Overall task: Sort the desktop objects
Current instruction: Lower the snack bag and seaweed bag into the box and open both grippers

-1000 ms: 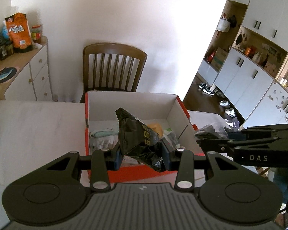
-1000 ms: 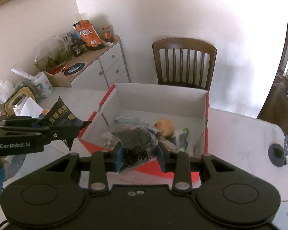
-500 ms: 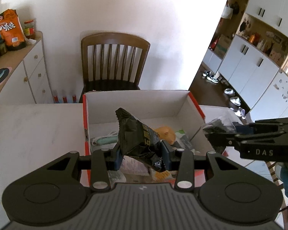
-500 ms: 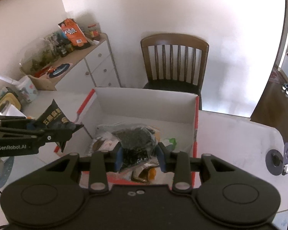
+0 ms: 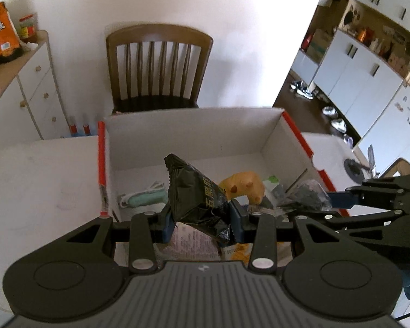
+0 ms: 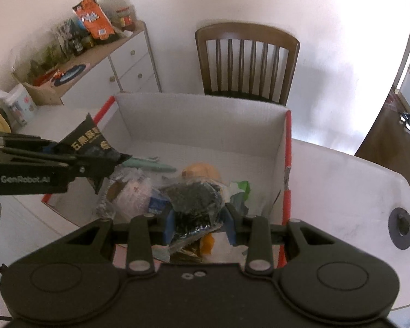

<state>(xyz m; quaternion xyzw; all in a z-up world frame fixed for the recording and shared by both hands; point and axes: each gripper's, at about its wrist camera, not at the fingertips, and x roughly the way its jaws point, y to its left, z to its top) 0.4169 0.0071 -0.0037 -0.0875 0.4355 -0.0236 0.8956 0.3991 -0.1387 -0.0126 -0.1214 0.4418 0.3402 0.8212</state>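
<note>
My left gripper (image 5: pixel 202 218) is shut on a black snack packet (image 5: pixel 196 194) with gold lettering and holds it over the open white box with red edges (image 5: pixel 194 131). It also shows in the right wrist view (image 6: pixel 93 145). My right gripper (image 6: pixel 199 221) is shut on a clear bag of dark bits (image 6: pixel 196 202), also over the box (image 6: pixel 205 120); the bag shows in the left wrist view (image 5: pixel 306 195). Inside the box lie a yellow toy (image 5: pixel 243 187), a mint-green item (image 5: pixel 145 198) and several packets.
The box stands on a white table (image 5: pixel 41 180). A brown wooden chair (image 5: pixel 158 65) stands behind it. A white sideboard (image 6: pixel 114 65) with snack bags and jars is at the left. A round black fitting (image 6: pixel 401 225) sits in the table at the right.
Both grippers have moved forward over the box with their packets still held. The box now fills more of both views and its contents show below the fingers.
</note>
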